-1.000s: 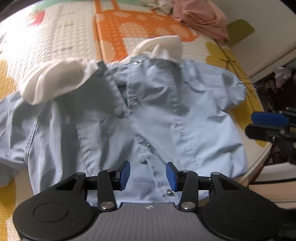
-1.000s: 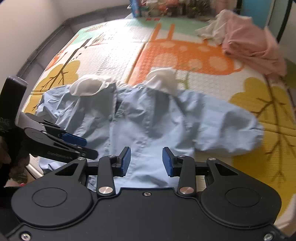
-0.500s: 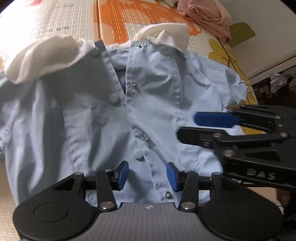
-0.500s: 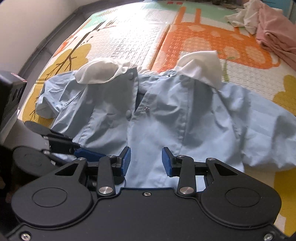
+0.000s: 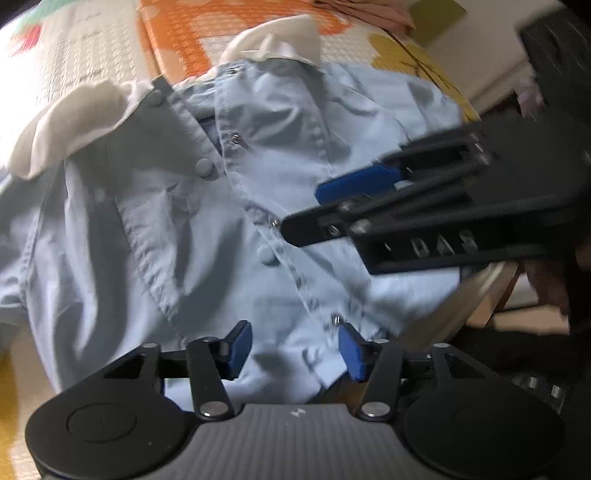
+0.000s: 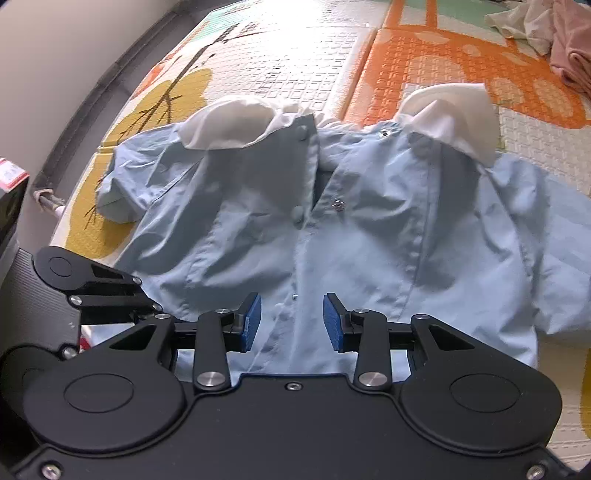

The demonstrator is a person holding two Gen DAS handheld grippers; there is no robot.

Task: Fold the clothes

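Observation:
A light blue short-sleeved shirt (image 5: 192,229) (image 6: 369,240) with a white collar (image 6: 229,125) lies front up on the play mat, its button placket partly apart. My left gripper (image 5: 295,350) hovers low over the hem by the placket. Its jaws are opening, with cloth below them and nothing pinched. My right gripper (image 6: 291,321) stands open just above the placket near the hem. In the left wrist view the right gripper (image 5: 314,210) reaches in from the right over the shirt's front. The left gripper's fingers (image 6: 107,288) show at the left edge of the right wrist view.
The patterned foam play mat (image 6: 295,48) carries the shirt. A pink garment (image 6: 569,48) and a white cloth (image 6: 517,22) lie bunched at its far side. The mat's edge (image 5: 454,96) runs close past the shirt's right sleeve, with furniture and floor beyond.
Both grippers have come down closer to the shirt. The right gripper moved in from the right over the shirt's front. The left jaws have widened.

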